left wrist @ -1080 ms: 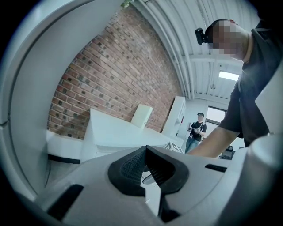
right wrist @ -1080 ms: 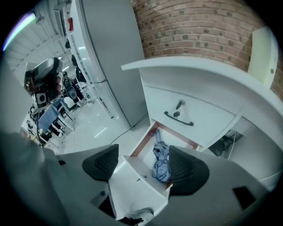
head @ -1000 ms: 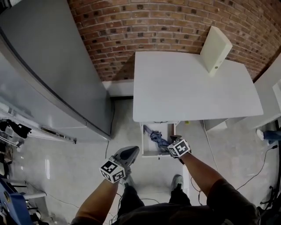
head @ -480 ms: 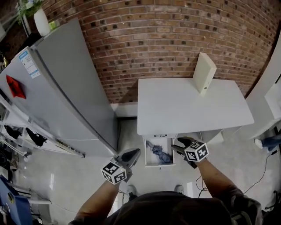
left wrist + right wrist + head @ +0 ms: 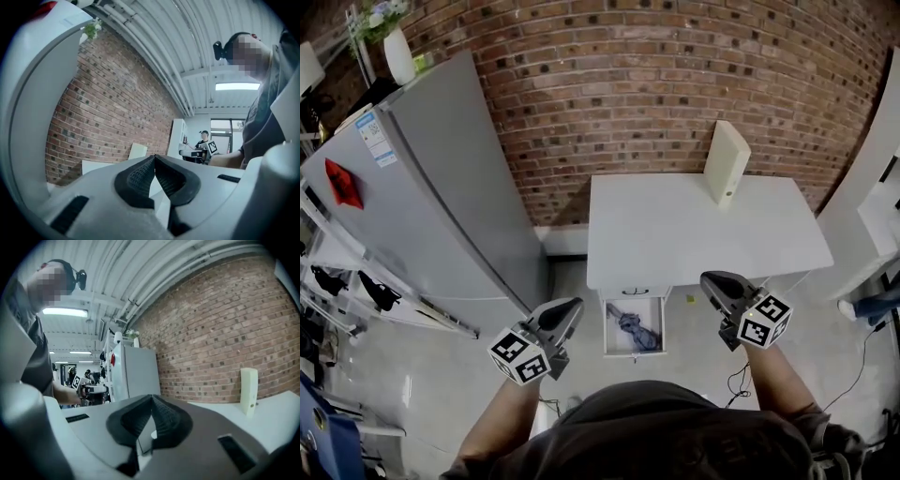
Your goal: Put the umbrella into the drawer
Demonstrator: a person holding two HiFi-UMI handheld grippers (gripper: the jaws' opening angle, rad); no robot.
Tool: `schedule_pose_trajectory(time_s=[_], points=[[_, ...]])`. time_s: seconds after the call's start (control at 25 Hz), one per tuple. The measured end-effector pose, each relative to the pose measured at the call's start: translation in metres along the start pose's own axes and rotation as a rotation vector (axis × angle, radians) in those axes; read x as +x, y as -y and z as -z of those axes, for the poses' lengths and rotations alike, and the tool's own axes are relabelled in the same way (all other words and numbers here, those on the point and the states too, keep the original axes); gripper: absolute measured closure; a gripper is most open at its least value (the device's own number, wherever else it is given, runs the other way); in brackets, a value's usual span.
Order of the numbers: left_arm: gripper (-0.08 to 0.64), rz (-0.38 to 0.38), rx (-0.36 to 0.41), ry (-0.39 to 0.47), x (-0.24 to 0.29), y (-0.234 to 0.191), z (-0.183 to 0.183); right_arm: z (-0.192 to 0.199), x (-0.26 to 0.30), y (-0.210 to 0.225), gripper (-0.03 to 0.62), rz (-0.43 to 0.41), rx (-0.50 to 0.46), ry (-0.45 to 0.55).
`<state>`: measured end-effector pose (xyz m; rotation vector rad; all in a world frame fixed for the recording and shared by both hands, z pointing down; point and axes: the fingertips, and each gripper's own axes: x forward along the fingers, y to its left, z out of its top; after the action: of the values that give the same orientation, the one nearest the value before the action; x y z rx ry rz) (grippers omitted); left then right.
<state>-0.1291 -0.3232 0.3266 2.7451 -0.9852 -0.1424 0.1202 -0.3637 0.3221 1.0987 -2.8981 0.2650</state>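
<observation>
Two tools, the left tool (image 5: 570, 307) and the right tool (image 5: 710, 279), are both shut tight on nothing. Between them and lower down, the drawer (image 5: 609, 349) stands open under the surface (image 5: 675, 230). The umbrella (image 5: 634, 330) lies inside it, with nothing else visible there. Folded, the umbrella looks light, with soft cloth round a stiff shaft. A grip across the bundled middle would likely hold better than one on loose fabric.
</observation>
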Motion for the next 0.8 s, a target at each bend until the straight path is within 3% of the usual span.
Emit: schedule_pose_trajectory(time_s=[0.12,0.28,0.8], points=[[0.561,-0.021,-0.018,0.041,0.001,-0.004,-0.022,-0.018,-0.015,0.004,0.6,0.012,-0.008,0.056],[0.561,-0.012,0.027,0.032,0.012,0.003,-0.034,-0.019,-0.029,0.015,0.6,0.032,-0.001,0.054],[0.561,0.008,0.051,0.013,0.017,0.012,-0.031,-0.007,-0.029,0.019,0.6,0.048,0.017,0.053]])
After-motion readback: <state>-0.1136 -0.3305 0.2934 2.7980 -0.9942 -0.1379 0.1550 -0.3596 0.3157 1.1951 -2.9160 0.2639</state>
